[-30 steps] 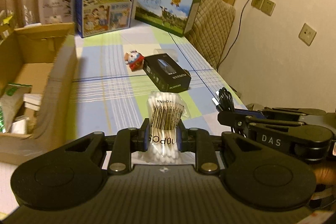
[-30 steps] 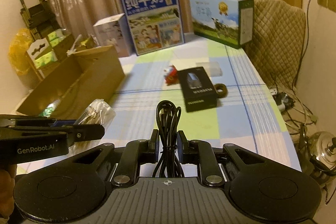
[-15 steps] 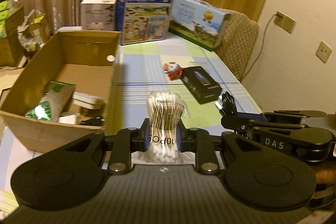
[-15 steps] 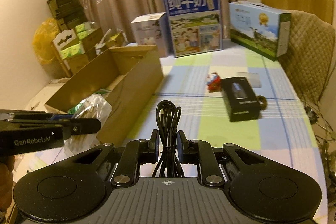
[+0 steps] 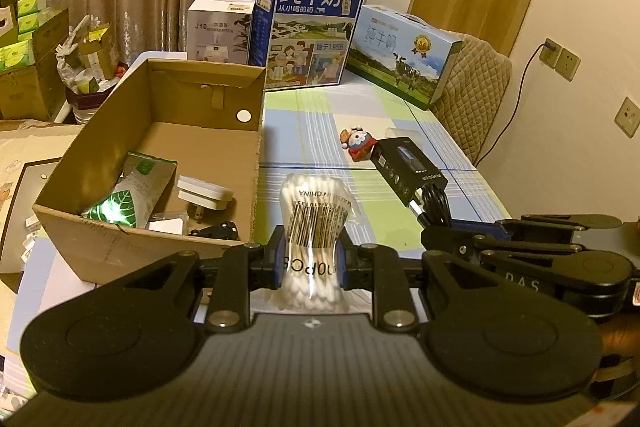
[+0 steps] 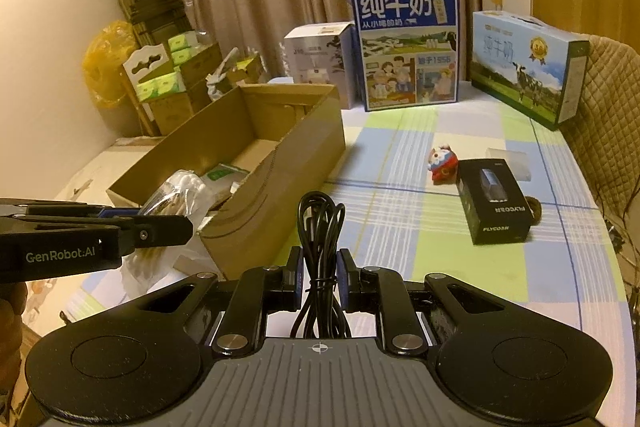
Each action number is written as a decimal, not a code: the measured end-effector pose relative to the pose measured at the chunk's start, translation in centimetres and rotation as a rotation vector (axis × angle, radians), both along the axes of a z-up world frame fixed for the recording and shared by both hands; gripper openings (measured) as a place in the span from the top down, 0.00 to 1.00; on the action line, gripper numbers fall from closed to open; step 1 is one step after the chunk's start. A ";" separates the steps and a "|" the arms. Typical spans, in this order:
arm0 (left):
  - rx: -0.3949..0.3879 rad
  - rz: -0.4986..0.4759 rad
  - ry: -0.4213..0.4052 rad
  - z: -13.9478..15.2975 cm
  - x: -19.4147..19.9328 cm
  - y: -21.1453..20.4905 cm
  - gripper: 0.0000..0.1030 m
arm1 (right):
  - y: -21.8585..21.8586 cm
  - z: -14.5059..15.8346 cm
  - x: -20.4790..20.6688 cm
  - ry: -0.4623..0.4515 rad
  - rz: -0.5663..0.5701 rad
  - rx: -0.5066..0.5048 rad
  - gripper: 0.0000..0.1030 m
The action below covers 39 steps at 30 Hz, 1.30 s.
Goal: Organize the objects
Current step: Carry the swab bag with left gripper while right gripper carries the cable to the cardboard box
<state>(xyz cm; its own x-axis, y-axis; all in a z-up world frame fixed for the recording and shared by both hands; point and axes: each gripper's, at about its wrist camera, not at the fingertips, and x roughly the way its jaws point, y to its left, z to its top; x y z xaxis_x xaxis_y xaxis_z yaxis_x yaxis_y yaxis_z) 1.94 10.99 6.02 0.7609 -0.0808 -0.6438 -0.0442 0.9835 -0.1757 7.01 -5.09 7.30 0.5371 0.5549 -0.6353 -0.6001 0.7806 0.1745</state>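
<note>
The desk (image 5: 320,115) has a cloth with blue, green and white squares. At its far end stand a tall blue milk box (image 5: 306,27), a long milk box with a cow (image 5: 400,61) lying to its right, and a white box (image 5: 218,29) to its left. On the left part of the desk sits a big open cardboard box (image 5: 208,95). In it lie a green and silver bag (image 5: 130,191), a white plug (image 5: 204,193) and a small black thing (image 5: 216,229) near the front wall; I cannot tell what that is. Out on the cloth, to the right of the cardboard box, lies a flat black box (image 6: 494,201). A little red and blue toy (image 6: 442,165) sits just beside its far end. The left claw (image 5: 310,263) is squeezed shut on a clear bag of cotton buds (image 5: 316,219), and the bag sticks up between the two fingers. It is held in the air near the front right corner of the cardboard box, not inside it. The right claw (image 6: 318,277) is squeezed shut on a black cable (image 6: 322,227) tied in a bundle, and its loops stand up above the fingers. This claw is held over the desk, to the right of the left one, by the front of the cardboard box. A bit of a hand (image 6: 10,311) shows at the left edge under the left claw.
</note>
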 end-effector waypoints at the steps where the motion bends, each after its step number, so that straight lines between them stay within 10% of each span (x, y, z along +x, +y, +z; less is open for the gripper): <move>1: -0.001 0.002 -0.001 0.0 0.0 0.1 0.81 | 0.2 0.0 0.0 -0.001 0.003 -0.002 0.87; 35: 0.118 0.088 0.022 1.1 5.3 12.9 0.81 | 14.7 0.4 6.5 0.060 0.217 0.000 0.87; 39: 0.119 0.084 0.006 0.4 6.7 13.7 0.55 | 15.2 -0.2 7.4 0.079 0.212 0.001 0.87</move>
<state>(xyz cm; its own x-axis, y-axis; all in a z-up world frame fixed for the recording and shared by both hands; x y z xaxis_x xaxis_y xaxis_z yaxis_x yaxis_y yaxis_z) 8.61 24.64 6.47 0.7578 0.0601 -0.6497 -0.1276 0.9902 -0.0572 14.42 10.16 7.14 0.3572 0.6505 -0.6702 -0.7353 0.6384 0.2277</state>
